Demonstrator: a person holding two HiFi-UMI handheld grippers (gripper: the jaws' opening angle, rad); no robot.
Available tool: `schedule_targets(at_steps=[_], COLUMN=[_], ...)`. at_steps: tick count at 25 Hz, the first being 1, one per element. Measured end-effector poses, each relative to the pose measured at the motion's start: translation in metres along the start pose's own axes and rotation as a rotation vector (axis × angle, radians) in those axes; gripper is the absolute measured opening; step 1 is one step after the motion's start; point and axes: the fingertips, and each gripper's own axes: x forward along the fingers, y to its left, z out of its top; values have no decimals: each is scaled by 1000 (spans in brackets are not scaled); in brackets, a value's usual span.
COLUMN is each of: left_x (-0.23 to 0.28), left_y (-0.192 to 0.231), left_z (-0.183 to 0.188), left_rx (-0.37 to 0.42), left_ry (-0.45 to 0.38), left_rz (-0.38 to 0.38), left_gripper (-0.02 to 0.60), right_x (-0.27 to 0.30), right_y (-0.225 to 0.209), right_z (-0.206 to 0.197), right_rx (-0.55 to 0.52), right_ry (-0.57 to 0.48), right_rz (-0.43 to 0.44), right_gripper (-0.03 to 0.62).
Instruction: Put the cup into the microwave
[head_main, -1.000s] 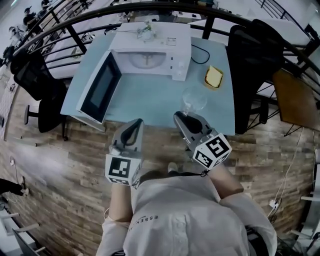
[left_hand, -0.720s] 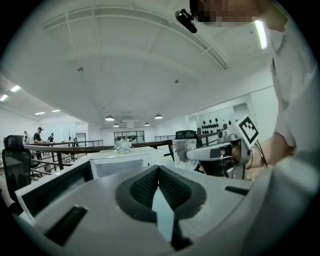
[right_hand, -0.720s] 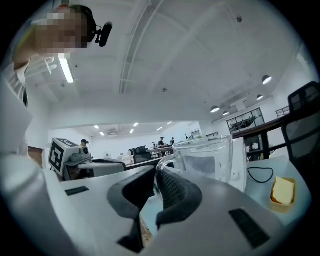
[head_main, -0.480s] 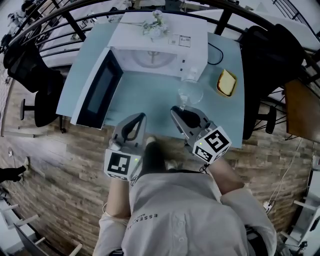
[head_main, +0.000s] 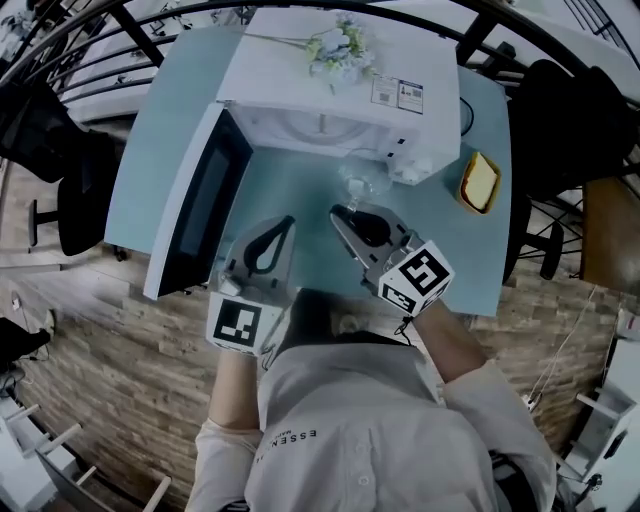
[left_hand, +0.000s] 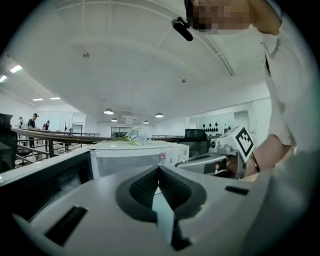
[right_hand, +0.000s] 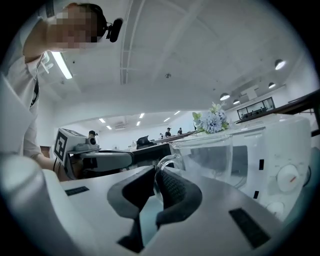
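Nearest the person, the left claw (head_main: 283, 226) is idling with its jaws pressed together on nothing. Beside it, the right claw (head_main: 341, 213) is clamping the handle of the clear glass cup (head_main: 362, 184). The cup is hanging over the pale blue bench (head_main: 150, 130), just before the open mouth of the white microwave (head_main: 300, 75). Doing this well likely means keeping the cup level and entering centred, staying clear of the dark-windowed open door (head_main: 203, 203) at left.
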Motion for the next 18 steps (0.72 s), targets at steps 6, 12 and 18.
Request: schedule_targets(at_steps=[6,12,18], left_x=[23,40,58], left_y=[31,46,63], left_z=[-18,-37,-47], left_rx=[-5,4,-16], left_ry=[19,46,40], left_rz=[-12,-40,-52], left_gripper=[2,2,2], right_x=[43,76,105], right_y=[-35,-65,-94], right_z=[-22,-42,-56], right_rx=[-11,-4,-6], right_ry=[46,68,79], right_rz=[32,42,21], right_gripper=[37,37,38])
